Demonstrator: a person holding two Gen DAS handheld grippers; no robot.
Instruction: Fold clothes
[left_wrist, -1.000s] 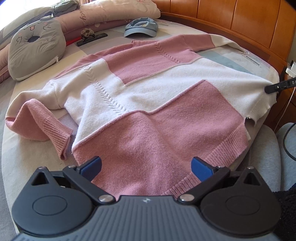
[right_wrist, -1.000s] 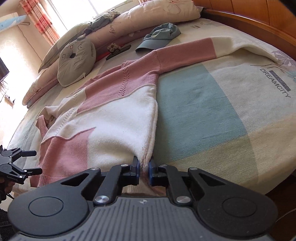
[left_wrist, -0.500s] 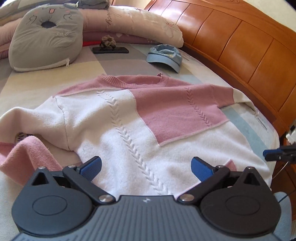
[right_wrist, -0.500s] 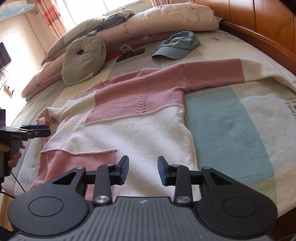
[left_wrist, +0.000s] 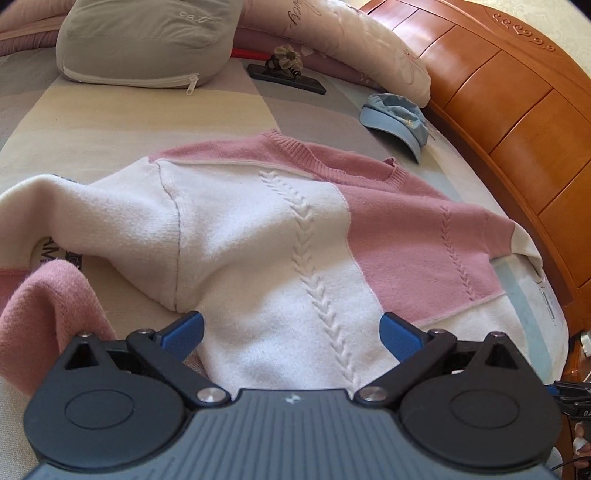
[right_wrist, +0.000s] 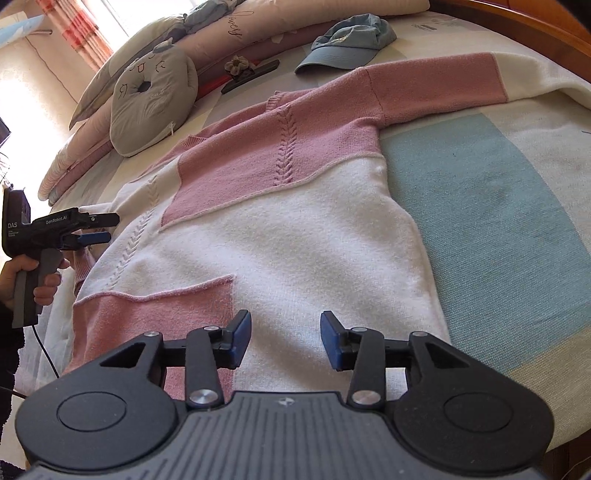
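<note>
Two grippers hover over the pink-and-white knitted sweater (right_wrist: 280, 229) spread flat on the patchwork bedspread (right_wrist: 491, 206): left gripper (left_wrist: 291, 332) gaping wide, right gripper (right_wrist: 284, 338) opening, neither grasping anything.

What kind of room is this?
Most likely a bedroom. A sweater lies spread on a bed with a curved wooden headboard, and pillows are piled along the far side, near a curtain.
</note>
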